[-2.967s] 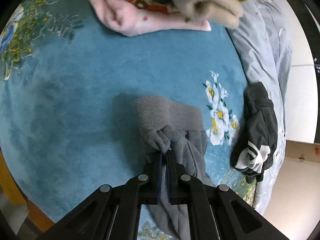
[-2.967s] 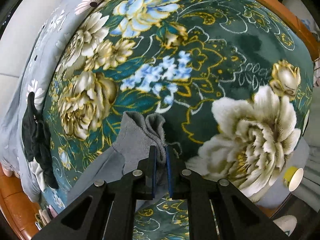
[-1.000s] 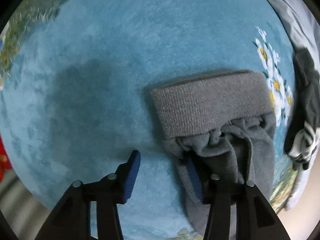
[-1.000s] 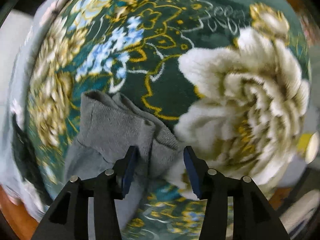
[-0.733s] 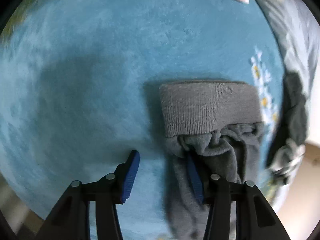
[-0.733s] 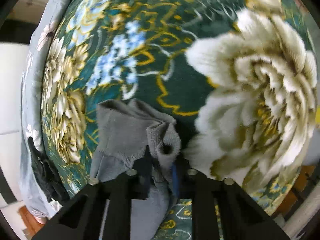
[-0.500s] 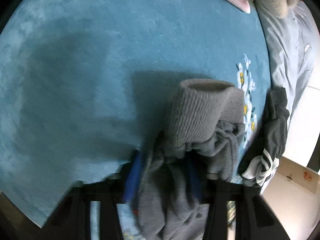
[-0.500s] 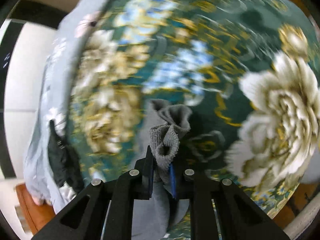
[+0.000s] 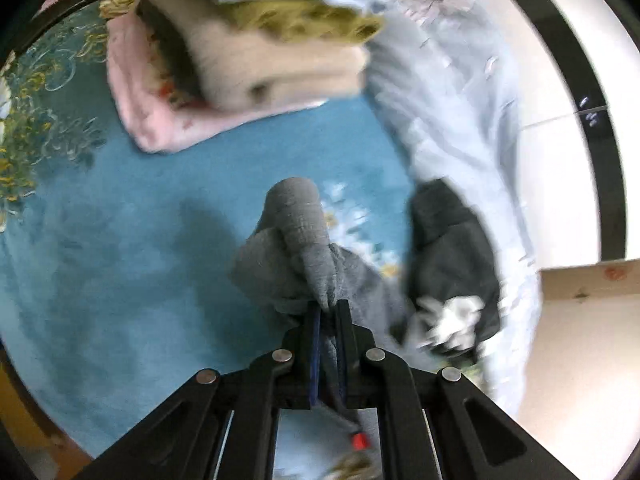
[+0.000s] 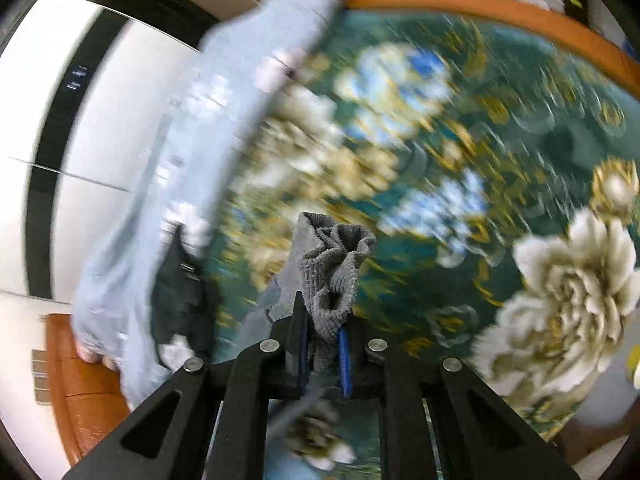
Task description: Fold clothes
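A grey knit garment [image 9: 298,248] with a ribbed cuff hangs bunched above the blue floral blanket [image 9: 120,240]. My left gripper [image 9: 329,312] is shut on its ribbed end, and the cloth trails down behind the fingers. In the right wrist view my right gripper [image 10: 323,332] is shut on another ribbed edge of the same grey garment [image 10: 332,264], lifted over the dark green flowered blanket [image 10: 460,168]. Both views are motion-blurred.
A stack of folded clothes [image 9: 248,64], pink, cream and olive, lies at the far side. A black garment with white stripes [image 9: 452,264] lies to the right on a pale blue sheet [image 9: 460,92]. An orange wooden bed frame [image 10: 500,8] borders the blanket.
Both grippers opened on the laid-down grey garment, then shut on its ribbed edges again. They have since lifted it off the blanket, and both views swing upward.
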`<state>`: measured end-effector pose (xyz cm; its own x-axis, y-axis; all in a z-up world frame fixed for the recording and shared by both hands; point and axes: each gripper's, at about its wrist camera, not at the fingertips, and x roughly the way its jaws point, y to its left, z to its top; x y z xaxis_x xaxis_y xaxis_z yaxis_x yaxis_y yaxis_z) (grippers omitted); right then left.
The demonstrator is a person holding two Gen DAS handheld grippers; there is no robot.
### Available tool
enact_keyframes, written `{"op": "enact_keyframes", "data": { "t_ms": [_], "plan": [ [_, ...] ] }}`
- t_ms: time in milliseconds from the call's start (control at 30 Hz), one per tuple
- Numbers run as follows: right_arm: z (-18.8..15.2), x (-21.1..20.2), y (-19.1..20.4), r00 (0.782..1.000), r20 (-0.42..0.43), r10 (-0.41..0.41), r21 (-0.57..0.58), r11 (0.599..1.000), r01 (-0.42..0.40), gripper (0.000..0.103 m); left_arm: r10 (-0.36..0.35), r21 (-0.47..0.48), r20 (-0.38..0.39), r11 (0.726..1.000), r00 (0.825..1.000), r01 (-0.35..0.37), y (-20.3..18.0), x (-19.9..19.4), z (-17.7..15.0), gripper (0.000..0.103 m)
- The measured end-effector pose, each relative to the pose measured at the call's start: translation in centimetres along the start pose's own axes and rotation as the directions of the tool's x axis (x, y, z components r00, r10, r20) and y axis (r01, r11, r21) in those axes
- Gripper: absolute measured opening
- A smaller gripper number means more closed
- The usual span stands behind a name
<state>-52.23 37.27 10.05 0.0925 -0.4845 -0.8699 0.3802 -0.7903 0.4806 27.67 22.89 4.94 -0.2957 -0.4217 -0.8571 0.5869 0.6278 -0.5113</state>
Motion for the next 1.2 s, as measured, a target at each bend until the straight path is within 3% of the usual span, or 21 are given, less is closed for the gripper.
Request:
{"op": "enact_keyframes", "data": {
  "t_ms": [67, 133, 200, 333, 467, 567, 700, 767, 867, 967, 1100, 1200],
  "plan": [
    [-0.5, 2.9, -2.4, 0.995, -0.057, -0.082, 0.032, 0.996, 0.084, 0.013, 0.092, -0.003, -0.053, 0.996, 0.994, -0.092, 2.1, 2.8, -0.6, 0.007],
    [-1.0, 5.6, -4.8, 0.982, -0.112, -0.153, 0.061, 0.985, 0.161, 0.013, 0.188, -0.007, -0.106, 0.982, 0.977, -0.189, 4.1, 5.9, -1.6, 0.007],
    [-1.4, 6.8, -6.8, 0.972, -0.143, -0.187, 0.093, 0.975, 0.202, 0.013, 0.189, -0.027, -0.115, 0.981, 0.975, -0.193, 4.1, 5.4, -2.3, 0.007],
    [-1.5, 6.1, -7.4, 0.977, -0.145, -0.158, 0.092, 0.981, 0.172, 0.013, 0.190, -0.068, -0.134, 0.977, 0.973, -0.200, 4.2, 4.2, -3.7, 0.008],
    [-2.0, 4.2, -4.5, 0.986, -0.101, -0.133, 0.032, 0.990, 0.137, 0.013, 0.191, -0.108, -0.154, 0.972, 0.970, -0.208, 4.3, 3.0, -5.1, 0.011],
    [-4.1, 2.2, 2.3, 0.987, -0.021, -0.157, -0.206, 0.967, 0.150, 0.013, 0.190, -0.138, -0.168, 0.967, 0.967, -0.214, 4.3, 2.1, -6.1, 0.013],
    [-9.5, 1.7, 11.3, 0.994, 0.006, -0.111, -0.508, 0.856, 0.098, 0.013, 0.175, -0.174, -0.181, 0.963, 0.968, -0.207, 4.3, 0.5, -7.4, 0.013],
    [-13.5, 3.3, 15.7, 0.996, -0.039, -0.085, -0.635, 0.771, 0.041, 0.013, 0.149, -0.189, -0.180, 0.965, 0.972, -0.183, 4.1, -0.6, -8.2, 0.013],
    [-18.7, 6.4, 19.4, 0.989, -0.110, -0.096, -0.736, 0.676, -0.016, 0.013, 0.095, -0.209, -0.193, 0.968, 0.977, -0.135, 3.3, -1.6, -10.0, 0.013],
    [-24.0, 10.1, 21.9, 0.976, -0.152, -0.154, -0.812, 0.582, -0.035, 0.013, 0.054, -0.196, -0.193, 0.976, 0.980, -0.092, 2.1, -2.8, -11.0, 0.013],
    [-29.5, 14.4, 23.2, 0.957, -0.131, -0.259, -0.878, 0.479, 0.010, 0.013, 0.045, -0.150, -0.181, 0.986, 0.982, -0.072, 1.4, -4.7, -11.5, 0.014],
    [-31.7, 16.4, 22.9, 0.943, -0.115, -0.311, -0.895, 0.444, 0.036, 0.013, 0.062, -0.132, -0.178, 0.988, 0.982, -0.086, 1.9, -5.9, -11.4, 0.022]
  ]
}}
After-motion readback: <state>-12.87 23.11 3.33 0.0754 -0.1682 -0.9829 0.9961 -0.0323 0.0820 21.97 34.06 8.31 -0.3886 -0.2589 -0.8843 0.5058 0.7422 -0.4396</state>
